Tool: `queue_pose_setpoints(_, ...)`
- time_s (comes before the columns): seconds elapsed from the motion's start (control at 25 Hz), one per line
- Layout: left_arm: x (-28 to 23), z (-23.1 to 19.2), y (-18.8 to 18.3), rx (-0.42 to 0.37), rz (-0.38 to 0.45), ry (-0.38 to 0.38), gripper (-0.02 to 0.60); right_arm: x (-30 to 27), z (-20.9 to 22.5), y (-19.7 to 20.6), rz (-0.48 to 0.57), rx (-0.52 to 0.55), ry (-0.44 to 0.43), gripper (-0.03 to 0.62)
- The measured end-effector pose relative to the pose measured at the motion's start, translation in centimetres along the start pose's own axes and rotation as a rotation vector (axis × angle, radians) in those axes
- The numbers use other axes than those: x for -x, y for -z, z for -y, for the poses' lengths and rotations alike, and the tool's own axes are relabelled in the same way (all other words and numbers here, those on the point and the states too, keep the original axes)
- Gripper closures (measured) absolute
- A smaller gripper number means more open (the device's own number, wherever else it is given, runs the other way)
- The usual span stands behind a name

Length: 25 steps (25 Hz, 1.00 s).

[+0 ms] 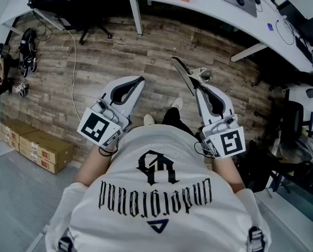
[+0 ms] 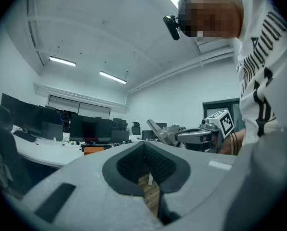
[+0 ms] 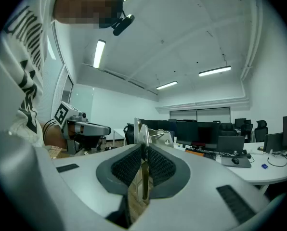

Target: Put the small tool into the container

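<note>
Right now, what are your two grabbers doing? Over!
Left gripper shut, empty. Right gripper shut on small metal tool, sticking past tips. No container made out; wooden floor below, desk ahead.

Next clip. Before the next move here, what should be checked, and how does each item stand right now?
1. Grip on small tool: ok, the right gripper has its jaws closed on it.
2. Firmness of that hold: cannot tell; much of the tool sticks out past the jaw tips.
3. State of left gripper: ok, shut with nothing between its jaws.
4. Sight of the container: not ok, none shows in any view.
5. Clearance between grippers: ok, they are held apart.
</note>
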<state>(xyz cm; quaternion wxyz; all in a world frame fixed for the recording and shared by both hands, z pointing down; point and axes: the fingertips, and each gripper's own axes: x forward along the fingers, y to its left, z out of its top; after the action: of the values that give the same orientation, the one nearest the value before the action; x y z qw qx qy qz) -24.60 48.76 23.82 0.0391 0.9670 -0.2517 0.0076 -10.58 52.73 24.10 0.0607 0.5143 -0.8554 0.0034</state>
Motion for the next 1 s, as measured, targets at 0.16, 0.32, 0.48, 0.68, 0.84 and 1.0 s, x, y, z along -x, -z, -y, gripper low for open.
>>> queue_pose_setpoints(0.16, -1.0, 0.4, 0.3, 0.010, -0.001, -0.004, 0.568, 0.4, 1.0, 0.6, -0.015, -0.007, 0.002, 0.546)
queue_pose_setpoints(0.32, -2.2, 0.1, 0.9, 0.021, -0.018, -0.011, 0.568, 0.3, 2.5, 1.2, -0.020, -0.022, 0.002, 0.546)
queue_pose_setpoints(0.48, -3.9, -0.7, 1.3, 0.034, -0.033, -0.031, 0.568, 0.0, 5.1, 1.6, -0.016, -0.050, 0.012, 0.545)
queue_pose_setpoints(0.68, -6.1, -2.1, 2.0, 0.056, -0.053, -0.063, 0.568, -1.0, 8.5, 1.9, -0.029, -0.037, 0.008, 0.545)
queue_pose_setpoints(0.84, -9.2, -3.1, 2.6, 0.065, -0.071, -0.064, 0.568, -2.2, 12.1, 1.8, -0.020, -0.048, 0.001, 0.545)
queue_pose_setpoints(1.0, -13.3, -3.9, 2.6, 0.061, -0.081, -0.058, 0.568, -2.9, 17.1, 1.6, -0.008, -0.056, 0.018, 0.545)
